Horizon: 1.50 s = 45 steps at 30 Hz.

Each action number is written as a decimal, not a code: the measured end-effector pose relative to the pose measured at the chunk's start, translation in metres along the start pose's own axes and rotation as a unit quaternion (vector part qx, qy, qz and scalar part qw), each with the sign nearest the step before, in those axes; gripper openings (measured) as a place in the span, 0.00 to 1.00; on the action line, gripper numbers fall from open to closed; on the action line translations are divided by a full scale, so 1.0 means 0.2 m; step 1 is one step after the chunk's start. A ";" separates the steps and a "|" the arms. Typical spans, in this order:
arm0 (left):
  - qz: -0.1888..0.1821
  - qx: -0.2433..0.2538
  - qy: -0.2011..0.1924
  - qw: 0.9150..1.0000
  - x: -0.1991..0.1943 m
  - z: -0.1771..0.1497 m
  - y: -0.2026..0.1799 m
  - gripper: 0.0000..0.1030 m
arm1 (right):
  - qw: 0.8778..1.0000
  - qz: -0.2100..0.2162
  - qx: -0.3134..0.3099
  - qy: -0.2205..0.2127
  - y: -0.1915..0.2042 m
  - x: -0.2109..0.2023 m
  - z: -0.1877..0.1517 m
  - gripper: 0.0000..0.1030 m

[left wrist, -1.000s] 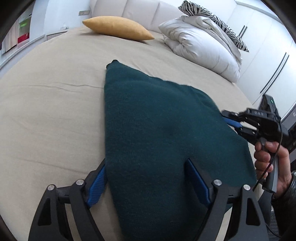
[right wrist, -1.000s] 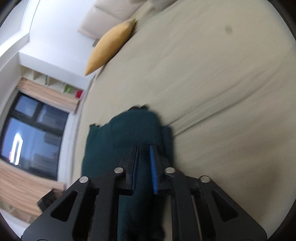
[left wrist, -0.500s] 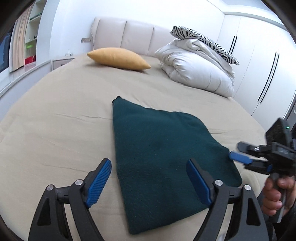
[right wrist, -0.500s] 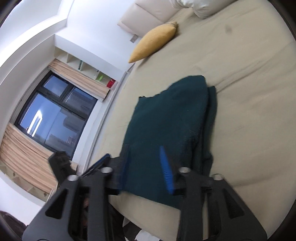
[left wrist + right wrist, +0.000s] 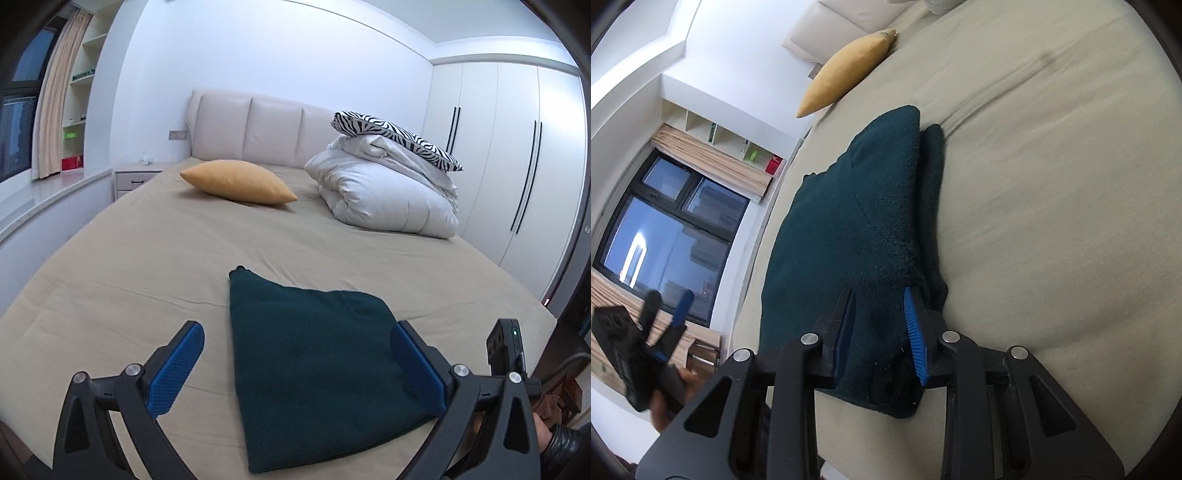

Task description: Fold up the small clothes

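Dark green knit fabric, a folded garment (image 5: 310, 369), lies flat on the beige bed sheet (image 5: 147, 258), at the foot end of the bed and well apart from the yellow cushion (image 5: 236, 181) near the headboard (image 5: 251, 127). I use the garment as the reference for all positions below.

Left gripper (image 5: 297, 365): I see its blue-padded fingers (image 5: 177, 365) spread wide, one on each side of the garment, raised above it and holding nothing. Whether the pads touch the cloth, I cannot tell.

Right gripper (image 5: 879, 332): in the right wrist view its two fingers stand apart with the near end of the garment between them. The fabric bulges up into the gap; I cannot tell whether the pads press on it. In the left wrist view only part of this tool's body shows at the right of the garment.

Beyond the garment, toward the headboard, a folded white duvet (image 5: 388, 195) sits with a zebra-print pillow (image 5: 395, 134) on top. White wardrobe doors (image 5: 517, 166) stand to the right of it, and a window (image 5: 668, 236) with a curtain to the left
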<state>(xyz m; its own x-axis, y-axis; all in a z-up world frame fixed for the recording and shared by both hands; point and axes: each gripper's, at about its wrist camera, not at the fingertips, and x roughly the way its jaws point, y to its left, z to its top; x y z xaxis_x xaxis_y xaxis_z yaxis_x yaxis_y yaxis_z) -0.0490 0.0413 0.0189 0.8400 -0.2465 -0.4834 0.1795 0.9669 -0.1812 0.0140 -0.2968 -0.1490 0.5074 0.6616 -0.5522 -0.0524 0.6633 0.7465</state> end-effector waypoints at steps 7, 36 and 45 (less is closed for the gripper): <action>0.070 0.026 -0.071 0.995 -0.16 0.11 -0.07 1.00 | 0.998 -0.040 -0.031 -0.027 0.18 -0.26 -0.05 0.29; 0.138 0.018 0.115 0.984 0.10 -0.07 -0.02 1.00 | 0.924 -0.305 -0.190 -0.127 0.83 -0.51 -0.10 1.00; 0.128 0.012 0.127 0.984 0.13 -0.11 0.00 1.00 | 0.913 -0.354 -0.176 -0.098 0.63 -0.33 -0.14 1.00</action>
<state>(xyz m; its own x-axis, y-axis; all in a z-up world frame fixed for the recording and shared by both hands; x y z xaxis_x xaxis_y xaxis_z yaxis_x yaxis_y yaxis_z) -0.0386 0.0331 -0.0130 0.7042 -0.0006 -0.7100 -0.0064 1.0000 -0.0072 -0.0495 -0.2470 -0.0283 0.6630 -0.0286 -0.7480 0.0925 0.9948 0.0439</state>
